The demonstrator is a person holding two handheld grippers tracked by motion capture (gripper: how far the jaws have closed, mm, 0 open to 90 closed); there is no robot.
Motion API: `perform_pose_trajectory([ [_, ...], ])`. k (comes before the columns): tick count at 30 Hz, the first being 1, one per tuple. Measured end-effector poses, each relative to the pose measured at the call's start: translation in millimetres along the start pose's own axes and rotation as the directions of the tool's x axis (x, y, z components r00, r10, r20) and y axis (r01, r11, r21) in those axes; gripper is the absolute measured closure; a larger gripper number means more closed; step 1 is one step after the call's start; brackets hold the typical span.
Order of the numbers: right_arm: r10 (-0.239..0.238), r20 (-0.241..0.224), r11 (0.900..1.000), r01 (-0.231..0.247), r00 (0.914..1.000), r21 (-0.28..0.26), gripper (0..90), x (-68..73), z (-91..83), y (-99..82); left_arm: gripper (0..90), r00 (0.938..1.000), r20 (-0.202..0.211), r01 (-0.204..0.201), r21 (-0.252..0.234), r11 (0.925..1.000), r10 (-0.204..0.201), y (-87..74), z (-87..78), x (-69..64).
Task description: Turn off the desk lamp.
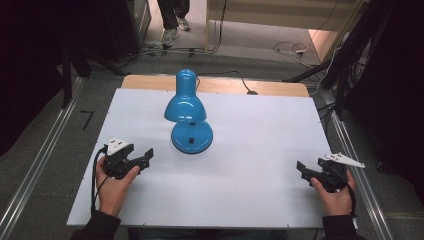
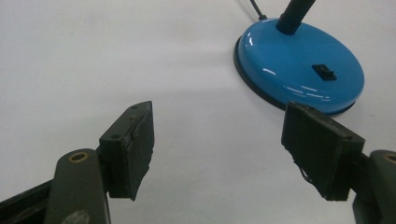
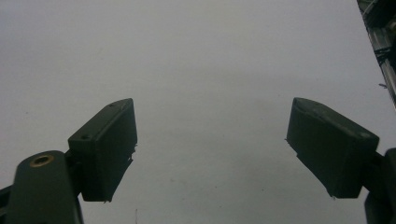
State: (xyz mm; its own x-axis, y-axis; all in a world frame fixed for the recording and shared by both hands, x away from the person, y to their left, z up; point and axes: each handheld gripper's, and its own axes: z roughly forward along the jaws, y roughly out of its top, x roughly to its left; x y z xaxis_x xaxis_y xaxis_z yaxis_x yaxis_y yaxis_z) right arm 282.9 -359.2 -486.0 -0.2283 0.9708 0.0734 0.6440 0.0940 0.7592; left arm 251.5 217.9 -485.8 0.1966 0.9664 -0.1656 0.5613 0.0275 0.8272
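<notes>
A blue desk lamp (image 1: pixel 187 112) is standing upright a little left of the middle of the white surface (image 1: pixel 250 165), its round base (image 2: pixel 299 65) resting flat with a small black switch (image 2: pixel 324 71) set into the top and its shade (image 1: pixel 185 107) leaning over the base toward the person. A dark cord (image 1: pixel 235 77) is running from behind the lamp to the far wooden edge of the surface. The left gripper (image 1: pixel 145 157) is hovering near the front left part of the surface, held in the person's left hand (image 1: pixel 112 185), and is pointing toward the lamp base from a short way off without touching it. In the left gripper view its jaws are standing well apart with only bare surface between them, and the base is lying just beyond the right-hand jaw. The right gripper (image 1: pixel 301 169) is sitting near the front right edge, held in the right hand (image 1: pixel 336 195), well apart from the lamp. In the right gripper view its jaws are also spread wide, gripping nothing, with plain white surface showing between them. Beyond the far edge, a person's legs and shoes (image 1: pixel 170 34) are standing on the floor.
</notes>
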Motion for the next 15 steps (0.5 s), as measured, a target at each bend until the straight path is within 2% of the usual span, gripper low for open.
perform_pose_trajectory([
  [8, 0.001, 0.000, 1.0000, -0.001, 1.0000, -0.001, 15.1, -0.8, -0.5, -0.3, 26.1, 0.9984, -0.056, 0.005, 0.024, 0.9997, -0.003, -11.2, -13.2, 11.3],
  [11, 0.000, 0.000, 1.0000, 0.000, 1.0000, -0.001, 15.1, -0.9, -0.9, -0.3, 24.6, 0.9966, -0.081, 0.018, 0.036, 0.9992, -0.015, -16.2, -16.0, 16.8],
  [15, 0.004, 0.003, 1.0000, -0.004, 1.0000, -0.004, 15.1, -1.5, -1.0, -0.1, 23.5, 0.9914, -0.131, -0.004, 0.062, 0.9981, 0.012, -22.3, -15.3, 21.9],
])
